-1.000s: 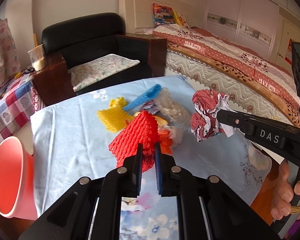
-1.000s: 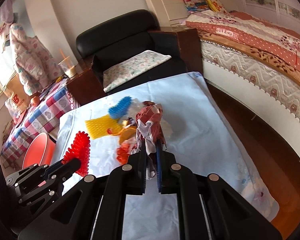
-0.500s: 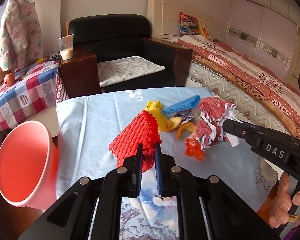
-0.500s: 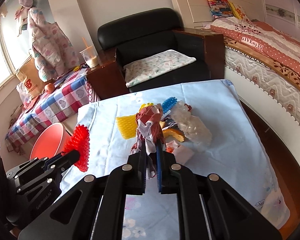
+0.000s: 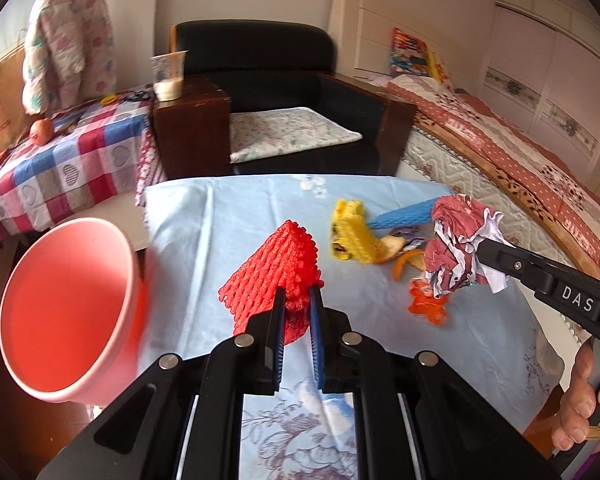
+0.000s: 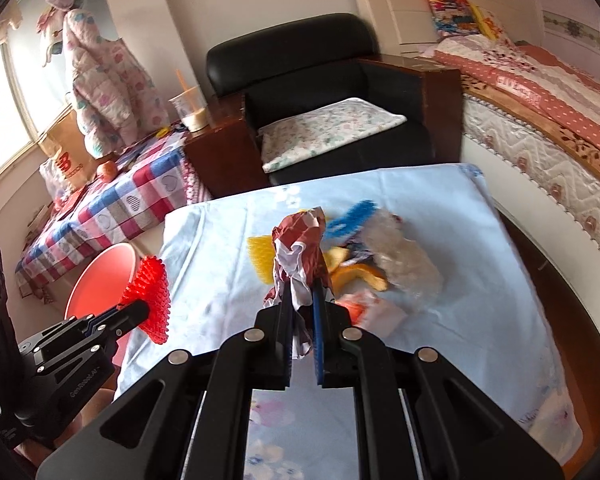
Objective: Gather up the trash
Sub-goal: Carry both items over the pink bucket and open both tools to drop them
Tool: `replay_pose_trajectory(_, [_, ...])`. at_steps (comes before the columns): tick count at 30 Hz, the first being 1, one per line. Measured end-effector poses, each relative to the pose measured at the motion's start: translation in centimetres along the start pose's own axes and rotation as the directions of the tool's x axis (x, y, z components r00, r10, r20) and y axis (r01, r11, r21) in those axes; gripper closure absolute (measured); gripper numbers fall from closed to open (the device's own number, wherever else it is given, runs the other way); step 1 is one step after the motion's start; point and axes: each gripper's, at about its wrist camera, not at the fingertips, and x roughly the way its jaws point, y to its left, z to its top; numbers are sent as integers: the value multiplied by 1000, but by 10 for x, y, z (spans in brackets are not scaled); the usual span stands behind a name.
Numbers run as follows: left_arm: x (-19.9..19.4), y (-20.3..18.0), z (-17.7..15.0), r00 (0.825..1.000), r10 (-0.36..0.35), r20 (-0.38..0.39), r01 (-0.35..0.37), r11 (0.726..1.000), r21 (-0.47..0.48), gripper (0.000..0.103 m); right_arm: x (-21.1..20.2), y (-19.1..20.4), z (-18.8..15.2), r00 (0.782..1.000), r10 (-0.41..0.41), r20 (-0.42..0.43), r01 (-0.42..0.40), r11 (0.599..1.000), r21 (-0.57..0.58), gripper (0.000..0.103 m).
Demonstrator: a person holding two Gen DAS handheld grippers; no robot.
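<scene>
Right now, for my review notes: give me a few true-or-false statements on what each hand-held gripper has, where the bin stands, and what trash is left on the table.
1. The left hand-held gripper is shut on a red foam net. True.
2. The right hand-held gripper is empty. False: it is shut on a crumpled red and white wrapper.
3. The pink bin stands on the bed. False: it is beside the table's left edge, as the left wrist view shows it.
4. A yellow foam net and a blue foam net lie on the light blue tablecloth. True.
5. The red foam net is already in the bin. False: it is held over the tablecloth.
</scene>
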Motion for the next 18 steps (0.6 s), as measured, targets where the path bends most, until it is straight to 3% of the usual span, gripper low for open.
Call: replay_pose_trajectory(18, [-19,70,5,995,98,35,-93,986,-139,93,43,98,15,992,114,-51,-121,977,-174,94])
